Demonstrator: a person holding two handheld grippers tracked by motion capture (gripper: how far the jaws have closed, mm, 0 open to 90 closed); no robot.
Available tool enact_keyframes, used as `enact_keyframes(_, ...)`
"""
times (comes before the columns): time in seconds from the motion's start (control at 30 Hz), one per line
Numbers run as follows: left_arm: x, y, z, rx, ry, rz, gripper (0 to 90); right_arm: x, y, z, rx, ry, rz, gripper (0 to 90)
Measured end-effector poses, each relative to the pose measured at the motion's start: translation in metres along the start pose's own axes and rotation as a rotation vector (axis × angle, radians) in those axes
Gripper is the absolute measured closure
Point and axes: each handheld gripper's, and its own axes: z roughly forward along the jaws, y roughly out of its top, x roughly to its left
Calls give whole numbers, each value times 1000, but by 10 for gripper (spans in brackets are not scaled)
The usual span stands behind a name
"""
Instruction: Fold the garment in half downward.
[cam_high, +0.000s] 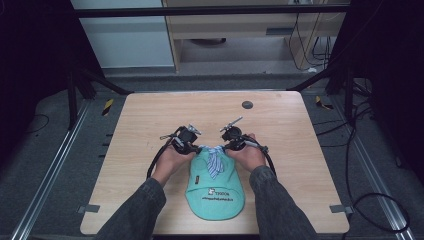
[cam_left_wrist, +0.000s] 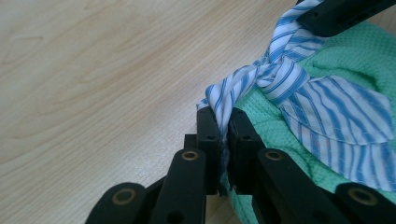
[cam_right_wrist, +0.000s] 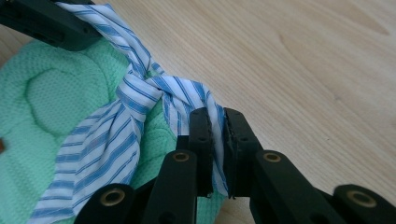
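Observation:
A mint-green cap (cam_high: 215, 187) lies on the wooden table (cam_high: 150, 115) near its front edge, printed side toward the person. A blue-and-white striped cloth strip (cam_high: 214, 160) is knotted over the cap's far end. My left gripper (cam_high: 196, 148) is shut on the strip's left end (cam_left_wrist: 223, 105), beside the green cap (cam_left_wrist: 345, 60). My right gripper (cam_high: 227, 147) is shut on the strip's right end (cam_right_wrist: 215, 116), with the cap (cam_right_wrist: 51, 102) to its left. The knot (cam_right_wrist: 154, 86) sits between the two grippers, and the strip runs taut from each.
A small dark round disc (cam_high: 247, 104) lies on the table toward the back. The table's left, right and far parts are bare wood. Black frame posts and cables stand around the table on the floor.

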Motion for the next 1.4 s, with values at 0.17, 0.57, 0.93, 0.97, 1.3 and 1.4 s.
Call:
enact_keyframes(0.17, -3, 8, -14, -26, 16, 22, 850, 1, 0, -17, -44, -1, -6, 828)
enact_keyframes(0.57, -4, 17, -31, -64, 35, 56, 852, 1, 5, -38, -106, -10, -57, 830)
enact_keyframes(0.93, -4, 16, -34, -36, 6, 109, 852, 2, 6, -41, -98, -18, -119, 831)
enact_keyframes(0.97, -4, 15, -34, -34, 2, 112, 851, 3, 6, -41, -96, -16, -122, 831)
enact_keyframes(1.3, -3, 16, -39, -22, -9, 159, 851, 6, 11, -45, -69, -19, -185, 831)
enact_keyframes(1.4, -2, 17, -41, -24, -13, 166, 852, 6, 12, -45, -68, -20, -200, 831)
